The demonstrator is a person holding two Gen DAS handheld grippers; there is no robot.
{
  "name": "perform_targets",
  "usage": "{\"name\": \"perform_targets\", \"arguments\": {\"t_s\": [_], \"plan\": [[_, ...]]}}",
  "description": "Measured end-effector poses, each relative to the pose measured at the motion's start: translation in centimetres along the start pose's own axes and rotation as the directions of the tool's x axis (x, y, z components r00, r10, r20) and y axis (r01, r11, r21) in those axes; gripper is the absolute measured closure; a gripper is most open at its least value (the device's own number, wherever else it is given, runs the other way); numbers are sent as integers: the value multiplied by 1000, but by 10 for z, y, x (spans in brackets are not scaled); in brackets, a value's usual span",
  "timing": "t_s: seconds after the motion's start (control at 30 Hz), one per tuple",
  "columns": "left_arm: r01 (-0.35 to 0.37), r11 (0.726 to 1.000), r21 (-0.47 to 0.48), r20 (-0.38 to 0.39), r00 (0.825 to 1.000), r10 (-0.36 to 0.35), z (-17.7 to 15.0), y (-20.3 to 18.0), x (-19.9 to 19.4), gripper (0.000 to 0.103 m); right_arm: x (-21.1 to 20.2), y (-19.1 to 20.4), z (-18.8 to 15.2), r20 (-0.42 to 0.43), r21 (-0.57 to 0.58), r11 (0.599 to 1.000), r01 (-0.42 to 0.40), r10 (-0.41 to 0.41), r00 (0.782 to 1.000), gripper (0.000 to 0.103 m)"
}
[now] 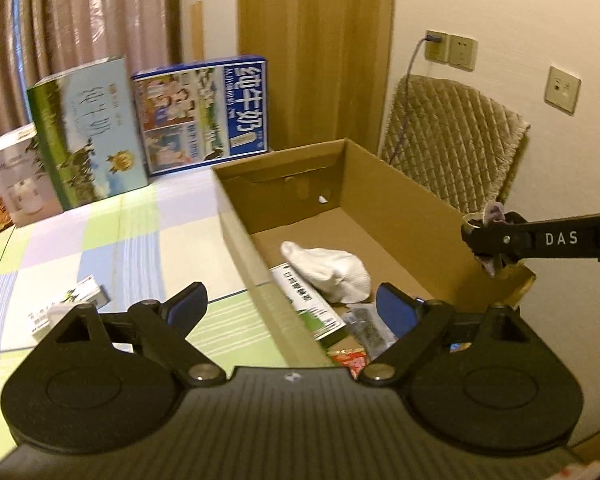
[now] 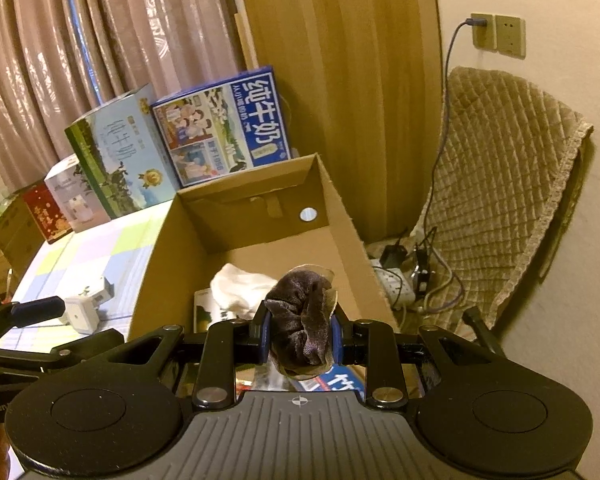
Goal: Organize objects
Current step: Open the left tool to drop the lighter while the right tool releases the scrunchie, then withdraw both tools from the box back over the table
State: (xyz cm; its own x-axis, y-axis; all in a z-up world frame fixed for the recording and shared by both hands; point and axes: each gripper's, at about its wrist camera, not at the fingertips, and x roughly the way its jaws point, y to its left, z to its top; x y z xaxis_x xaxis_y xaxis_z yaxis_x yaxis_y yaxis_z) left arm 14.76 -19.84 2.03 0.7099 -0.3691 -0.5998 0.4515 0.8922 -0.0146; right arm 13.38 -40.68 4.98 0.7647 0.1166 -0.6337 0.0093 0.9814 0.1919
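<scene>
My right gripper [image 2: 301, 330] clamps a crumpled purple-grey cloth bundle [image 2: 304, 320] above the open brown cardboard box [image 1: 236, 216]; my left gripper [image 1: 290, 304] hangs spread and empty. Inside lie a white sock [image 1: 332, 270] and a green-white packet [image 1: 312, 308]. Only the right wrist shows the white power strip [image 2: 396, 284] beyond.

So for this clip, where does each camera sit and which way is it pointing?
Left wrist: on the left tool, open, aimed over the near left corner of the cardboard box toward the milk cartons; the right tool enters from the right.
Right wrist: on the right tool, shut on a dark cloth above the box; the left tool shows at left.
Shared: box, white cloth, cartons, quilted chair.
</scene>
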Motion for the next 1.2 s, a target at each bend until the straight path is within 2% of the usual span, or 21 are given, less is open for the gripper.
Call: {"name": "perform_targets", "arguments": {"t_s": [0.13,0.2,0.23,0.27,0.7,1.2], "plan": [[-15,999,-28,0,1000,15,-2,11,-4,14,3,6,4,0,5,999,-32,32,999,76],[-18,999,-35,0,1000,19,-4,15,-6,14,5,5,6,9,41,996,-77,76,997,53],[-20,999,-39,0,1000,20,-5,15,-7,14,6,3,6,15,66,993,-94,93,996,35],[-22,999,-42,0,1000,22,-6,17,-8,14,5,1,8,25,88,991,-103,101,995,32],[-40,994,-102,-19,999,38,-22,34,-27,14,-14,9,-5,18,76,995,-59,58,998,29],[-78,982,-173,7,997,80,-31,57,-85,1,-45,55,-34,-30,0,998,-61,61,998,13]]}}
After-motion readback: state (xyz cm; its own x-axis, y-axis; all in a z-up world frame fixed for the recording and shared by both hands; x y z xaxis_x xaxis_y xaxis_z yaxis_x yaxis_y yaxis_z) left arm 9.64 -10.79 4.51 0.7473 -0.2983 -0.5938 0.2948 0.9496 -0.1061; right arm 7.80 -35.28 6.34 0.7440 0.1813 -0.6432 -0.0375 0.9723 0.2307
